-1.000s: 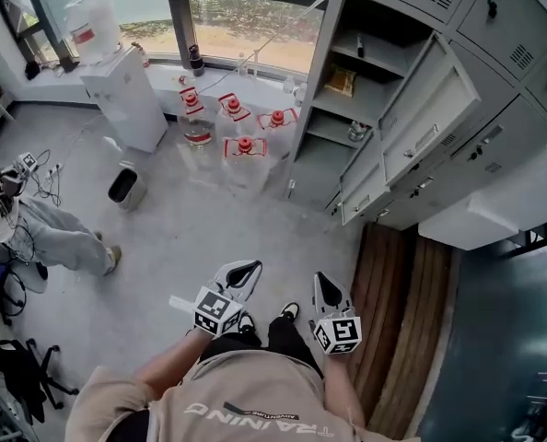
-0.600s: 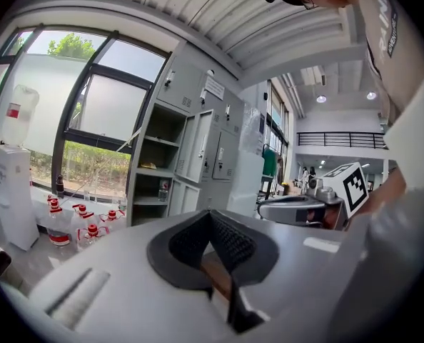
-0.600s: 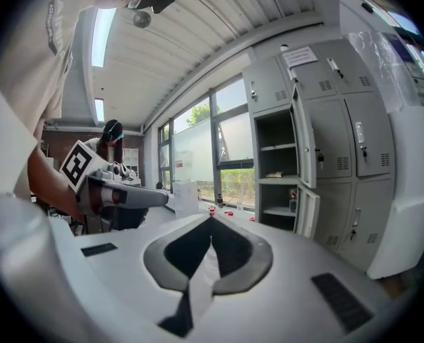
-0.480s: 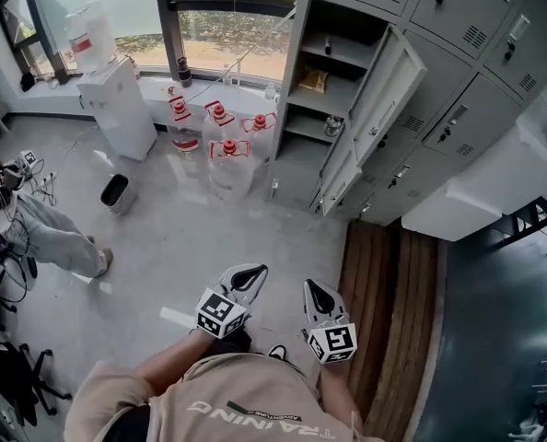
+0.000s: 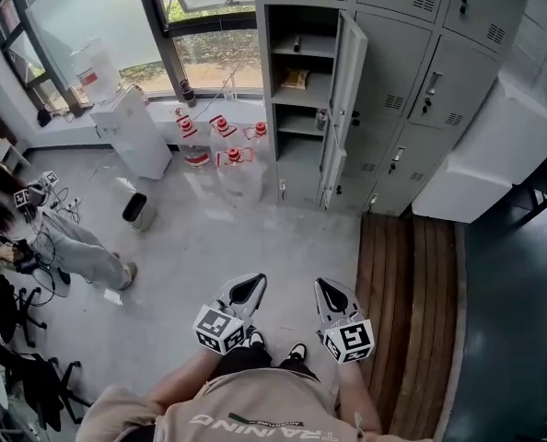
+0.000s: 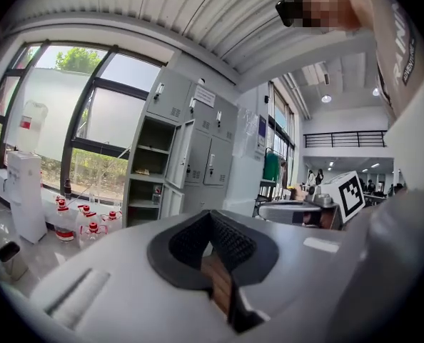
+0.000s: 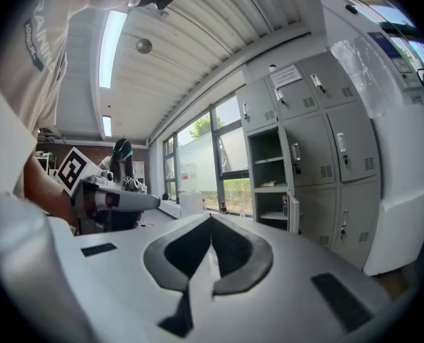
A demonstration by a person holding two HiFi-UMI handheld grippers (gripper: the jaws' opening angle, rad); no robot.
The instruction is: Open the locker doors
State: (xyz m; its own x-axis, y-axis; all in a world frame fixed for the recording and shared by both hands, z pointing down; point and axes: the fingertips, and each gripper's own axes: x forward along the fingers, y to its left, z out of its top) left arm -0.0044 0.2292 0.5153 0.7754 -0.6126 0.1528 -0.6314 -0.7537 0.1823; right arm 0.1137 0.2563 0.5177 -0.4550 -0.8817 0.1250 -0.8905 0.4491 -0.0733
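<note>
A bank of grey lockers stands across the room, well beyond both grippers. Its left column is open and shows shelves with small items. The upper door and the lower door of that column hang out towards me. The doors further right are closed. My left gripper and right gripper hover low in front of my body, both shut and holding nothing. The left gripper view has the lockers beyond the left gripper. In the right gripper view, the open column lies beyond the right gripper.
By the window stand a white water dispenser and several water jugs, with a small bin on the floor. A person sits at the left. A wooden platform runs along the right beside a white machine.
The head view has swung, so the lockers now stand upright and farther off at the top. Both grippers stay shut, low by my body.
</note>
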